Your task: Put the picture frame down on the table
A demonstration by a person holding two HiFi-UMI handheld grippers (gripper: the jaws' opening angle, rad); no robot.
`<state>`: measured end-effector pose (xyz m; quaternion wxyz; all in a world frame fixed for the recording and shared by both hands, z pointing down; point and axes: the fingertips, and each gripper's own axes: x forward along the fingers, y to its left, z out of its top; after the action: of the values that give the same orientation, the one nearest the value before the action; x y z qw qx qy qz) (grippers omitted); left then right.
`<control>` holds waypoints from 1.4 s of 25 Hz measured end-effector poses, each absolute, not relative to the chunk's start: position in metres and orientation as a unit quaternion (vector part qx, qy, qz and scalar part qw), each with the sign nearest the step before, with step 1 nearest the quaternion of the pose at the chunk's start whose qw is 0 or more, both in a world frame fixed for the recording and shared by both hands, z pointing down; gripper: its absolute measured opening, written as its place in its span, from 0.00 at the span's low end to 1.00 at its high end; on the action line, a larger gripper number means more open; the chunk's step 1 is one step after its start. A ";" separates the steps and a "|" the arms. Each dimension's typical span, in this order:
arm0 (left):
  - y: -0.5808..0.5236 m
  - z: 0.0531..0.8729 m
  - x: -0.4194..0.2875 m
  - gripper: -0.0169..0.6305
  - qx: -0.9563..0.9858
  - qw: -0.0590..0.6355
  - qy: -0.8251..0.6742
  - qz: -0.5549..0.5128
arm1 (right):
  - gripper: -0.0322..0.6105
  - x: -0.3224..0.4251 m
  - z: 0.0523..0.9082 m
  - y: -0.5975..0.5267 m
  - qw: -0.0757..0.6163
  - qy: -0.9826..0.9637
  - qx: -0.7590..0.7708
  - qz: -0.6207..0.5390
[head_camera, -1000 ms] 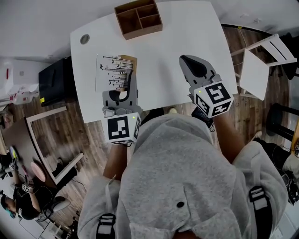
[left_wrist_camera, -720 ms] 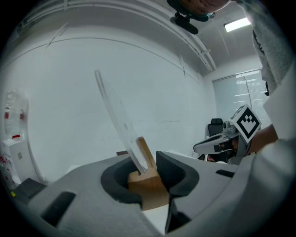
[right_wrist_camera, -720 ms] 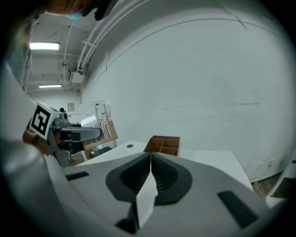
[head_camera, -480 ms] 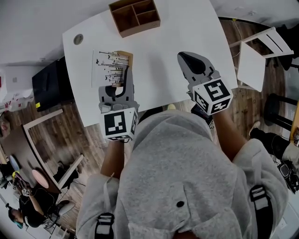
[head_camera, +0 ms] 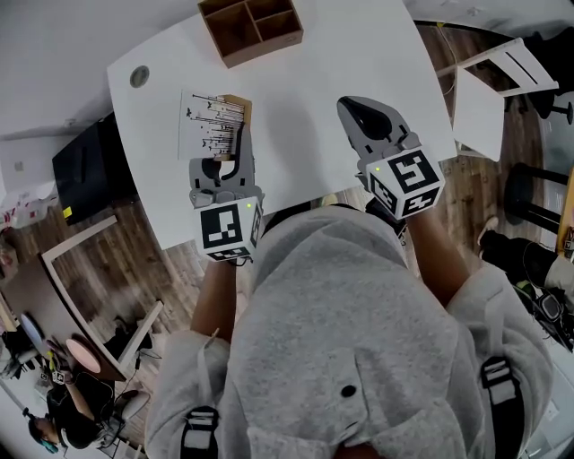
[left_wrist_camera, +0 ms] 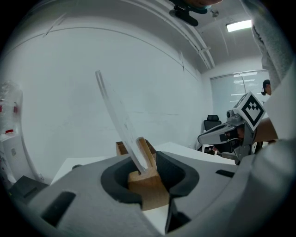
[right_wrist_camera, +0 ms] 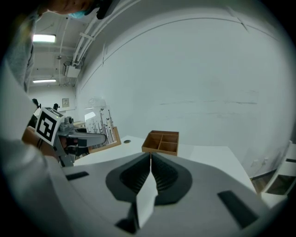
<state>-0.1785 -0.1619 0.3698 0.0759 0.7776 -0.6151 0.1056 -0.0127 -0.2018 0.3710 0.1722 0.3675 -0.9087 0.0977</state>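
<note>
The picture frame (head_camera: 213, 122) is a clear pane with black line print on a wooden base. My left gripper (head_camera: 240, 145) is shut on that wooden base (left_wrist_camera: 144, 182), and the pane (left_wrist_camera: 118, 115) leans up and to the left from it. In the right gripper view the frame (right_wrist_camera: 99, 127) stands tilted low over the white table's (head_camera: 300, 99) left side, held by the left gripper (right_wrist_camera: 86, 139). Whether its base touches the table I cannot tell. My right gripper (head_camera: 357, 111) hovers over the table's right part, its jaws shut with nothing between them (right_wrist_camera: 150, 156).
A wooden compartment box (head_camera: 250, 25) sits at the table's far edge, also seen ahead as the box (right_wrist_camera: 161, 141). A round cable hole (head_camera: 138, 76) is at the far left corner. A white chair (head_camera: 489, 85) stands to the right of the table.
My left gripper has sunk a little toward the table with the frame still in its jaws. The right gripper has stayed in place.
</note>
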 end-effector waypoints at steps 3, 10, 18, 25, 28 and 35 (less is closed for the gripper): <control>-0.164 0.379 -0.182 0.20 0.777 0.080 -0.615 0.110 | 0.10 -0.014 0.375 -0.202 0.176 -0.907 0.369 0.099; -0.162 0.403 -0.189 0.20 0.764 0.093 -0.625 0.130 | 0.10 -0.017 0.387 -0.199 0.186 -0.906 0.365 0.110; -0.164 0.434 -0.196 0.20 0.758 0.091 -0.627 0.154 | 0.10 -0.030 0.401 -0.201 0.195 -0.905 0.360 0.117; -0.165 0.459 -0.195 0.20 0.761 0.079 -0.622 0.166 | 0.10 -0.031 0.407 -0.200 0.206 -0.903 0.360 0.115; -0.165 0.472 -0.195 0.20 0.761 0.083 -0.618 0.176 | 0.10 -0.029 0.410 -0.201 0.208 -0.901 0.362 0.116; -0.165 0.496 -0.190 0.20 0.762 0.099 -0.610 0.196 | 0.10 -0.021 0.409 -0.200 0.212 -0.897 0.371 0.116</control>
<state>-0.1903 -0.1653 0.4961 0.0991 0.7617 -0.6095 0.1962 -0.0212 -0.2000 0.4092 0.2122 0.3705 -0.8968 0.1155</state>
